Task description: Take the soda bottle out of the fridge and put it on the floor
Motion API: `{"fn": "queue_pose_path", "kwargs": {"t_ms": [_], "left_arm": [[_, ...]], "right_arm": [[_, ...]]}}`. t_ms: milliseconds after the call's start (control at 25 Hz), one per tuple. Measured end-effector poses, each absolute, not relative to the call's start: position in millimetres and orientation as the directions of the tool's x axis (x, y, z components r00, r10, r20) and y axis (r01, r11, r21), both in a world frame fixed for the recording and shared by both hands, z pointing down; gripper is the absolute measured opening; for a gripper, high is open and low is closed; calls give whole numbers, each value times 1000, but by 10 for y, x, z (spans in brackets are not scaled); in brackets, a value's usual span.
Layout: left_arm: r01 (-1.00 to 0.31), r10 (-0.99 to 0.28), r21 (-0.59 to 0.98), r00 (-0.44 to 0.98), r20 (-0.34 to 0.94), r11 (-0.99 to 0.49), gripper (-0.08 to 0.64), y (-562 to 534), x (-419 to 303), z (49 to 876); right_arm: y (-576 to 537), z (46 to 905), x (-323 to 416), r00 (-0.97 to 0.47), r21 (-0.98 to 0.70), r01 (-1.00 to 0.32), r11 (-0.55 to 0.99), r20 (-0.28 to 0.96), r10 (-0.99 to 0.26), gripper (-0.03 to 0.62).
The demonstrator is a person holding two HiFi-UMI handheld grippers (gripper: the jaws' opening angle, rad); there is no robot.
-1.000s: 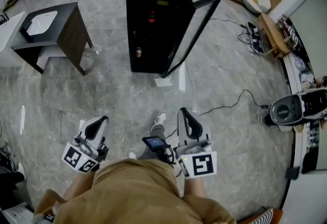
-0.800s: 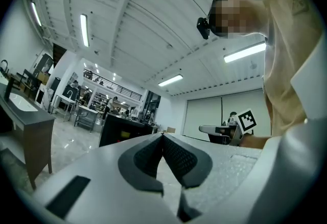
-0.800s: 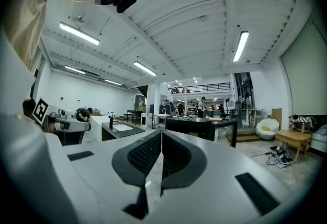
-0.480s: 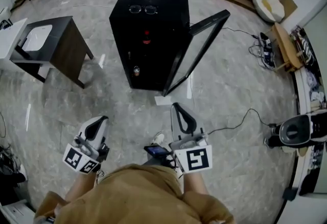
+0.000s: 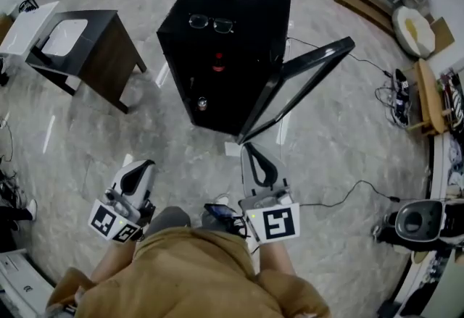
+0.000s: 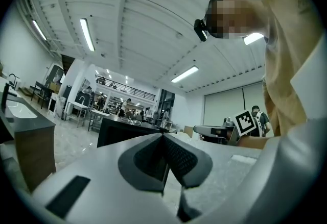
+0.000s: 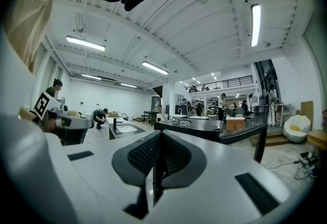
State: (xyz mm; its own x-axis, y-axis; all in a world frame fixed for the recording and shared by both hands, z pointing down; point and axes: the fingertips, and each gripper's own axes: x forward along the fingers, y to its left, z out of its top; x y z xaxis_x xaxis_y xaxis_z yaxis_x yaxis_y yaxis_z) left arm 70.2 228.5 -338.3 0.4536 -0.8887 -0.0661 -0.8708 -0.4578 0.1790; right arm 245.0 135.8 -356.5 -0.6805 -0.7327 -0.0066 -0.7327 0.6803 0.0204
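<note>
The black fridge (image 5: pixel 217 56) stands ahead on the marble floor, its door (image 5: pixel 297 92) swung open to the right. Inside the dark interior I see a red-topped item (image 5: pixel 218 61) on an upper shelf and a small bottle or can (image 5: pixel 202 103) lower down; which one is the soda bottle I cannot tell. My left gripper (image 5: pixel 139 170) and right gripper (image 5: pixel 251 157) are held level at waist height, well short of the fridge. Both are shut with nothing in them. In the gripper views the left gripper's (image 6: pixel 163 136) and right gripper's (image 7: pixel 160 133) pads meet.
A pair of glasses (image 5: pixel 211 22) lies on the fridge top. A dark table with a white basin (image 5: pixel 87 41) stands to the left. Cables (image 5: pixel 348 190) trail over the floor at right, near a round appliance (image 5: pixel 417 222). A white sheet (image 5: pixel 232 148) lies by the fridge's front corner.
The person has walked toward the fridge, which now sits closer and lower in the head view. Both grippers moved along with the body and stayed shut.
</note>
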Motion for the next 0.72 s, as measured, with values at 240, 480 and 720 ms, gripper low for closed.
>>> {"fn": "queue_pose_path", "kwargs": {"t_ms": [240, 480, 720], "left_arm": [[-886, -900, 160, 431, -60, -435, 2, 2058, 650, -3423], [-871, -887, 167, 452, -99, -463, 2, 1739, 377, -3386], [-843, -855, 152, 497, -145, -516, 2, 1370, 154, -3514]], "right_arm": [[1076, -3456, 2310, -715, -10, -699, 715, 6, -699, 2], [883, -3324, 1892, -727, 16, -686, 728, 36, -686, 2], [545, -3214, 1644, -693, -1, -718, 696, 93, -715, 2]]}}
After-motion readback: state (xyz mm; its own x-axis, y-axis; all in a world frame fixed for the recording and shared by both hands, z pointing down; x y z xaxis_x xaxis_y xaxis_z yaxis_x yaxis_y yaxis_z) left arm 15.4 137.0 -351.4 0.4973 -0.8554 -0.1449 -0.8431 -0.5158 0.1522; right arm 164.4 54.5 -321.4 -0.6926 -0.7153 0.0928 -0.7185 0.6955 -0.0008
